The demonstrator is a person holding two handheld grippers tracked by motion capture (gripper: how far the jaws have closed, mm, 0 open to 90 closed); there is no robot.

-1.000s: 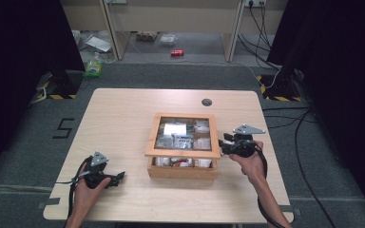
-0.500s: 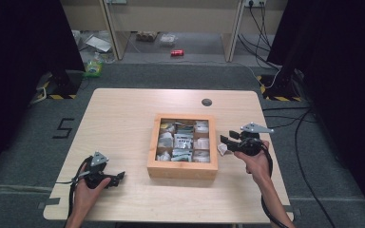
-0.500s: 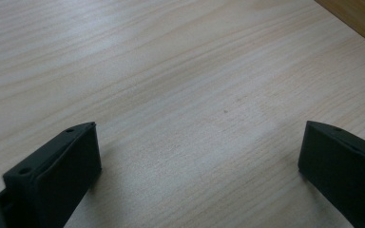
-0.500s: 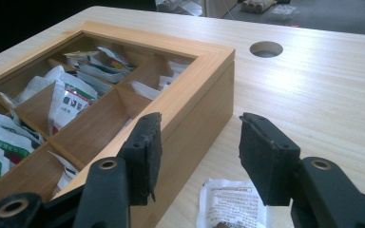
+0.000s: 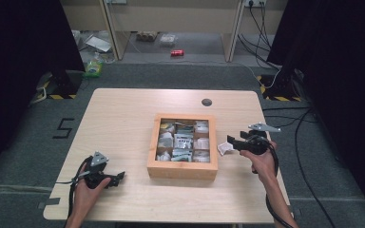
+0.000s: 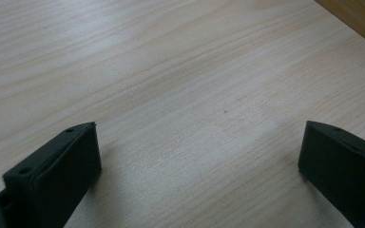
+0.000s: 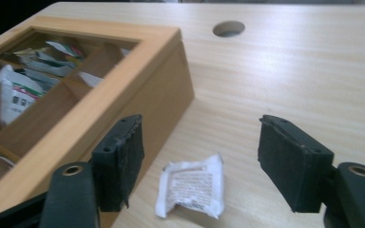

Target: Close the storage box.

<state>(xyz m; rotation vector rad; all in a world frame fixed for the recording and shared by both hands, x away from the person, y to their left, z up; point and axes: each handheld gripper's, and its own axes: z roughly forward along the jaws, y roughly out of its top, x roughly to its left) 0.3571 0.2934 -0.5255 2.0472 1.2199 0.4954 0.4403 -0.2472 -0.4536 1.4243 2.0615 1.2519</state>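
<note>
Tea sachet (image 7: 192, 190), a small white paper packet with print on it, lies flat on the wooden table (image 5: 123, 123) just beside the right wall of the wooden box (image 5: 182, 169); from the high view I see it as a white scrap (image 5: 225, 149) between the box and my right gripper (image 5: 233, 141). In the right gripper view the packet sits low between the two black jaws, touching neither. Those jaws have just been opening and now stand wide apart, with nothing gripped.

The box sits near the middle of the table. Its glass-paned lid (image 7: 52, 71) looks closed, and through the pane I can make out compartments stocked with more sachets. A round cable hole (image 5: 206, 102) marks the table beyond the box.

My left gripper (image 5: 116, 177) rests at the near left of the table, well apart from the box. In the left gripper view its jaws are spread wide over bare wood, holding nothing.

My reading of progress: one sachet is out of the box and set down on the table, and the lid is shut again, so the main work of taking a packet out appears done. What may be left is only drawing the right gripper clear, unless the sachet is meant to go somewhere else.
</note>
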